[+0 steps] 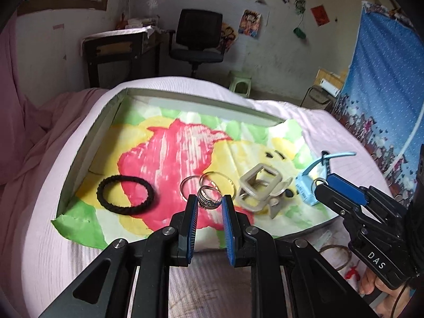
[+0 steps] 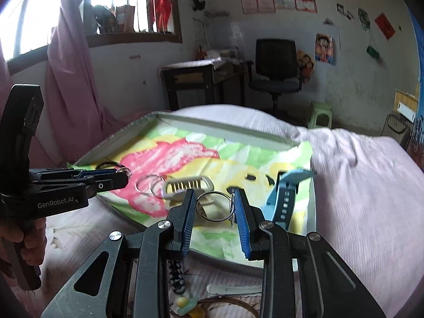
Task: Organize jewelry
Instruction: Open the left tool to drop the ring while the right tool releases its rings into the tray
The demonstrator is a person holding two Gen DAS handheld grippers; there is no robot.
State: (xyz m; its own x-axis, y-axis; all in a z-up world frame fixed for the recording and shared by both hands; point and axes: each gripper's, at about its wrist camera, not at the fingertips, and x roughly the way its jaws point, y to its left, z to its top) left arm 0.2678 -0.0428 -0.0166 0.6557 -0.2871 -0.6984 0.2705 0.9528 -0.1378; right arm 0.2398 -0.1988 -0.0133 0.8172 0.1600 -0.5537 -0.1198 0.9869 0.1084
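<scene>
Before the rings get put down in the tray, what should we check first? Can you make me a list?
1. Left hand-held gripper pinches the silver ring: ok.
2. Right hand-held gripper pinches the wire ring: ok.
3. Both rings over the tray: ok.
4. Bare patch of tray liner free for dropping: ok.
5. Black hair tie, hair clip and blue watch lie clear of the grippers: ok.
6. Which spot each ring belongs in: cannot tell.
</scene>
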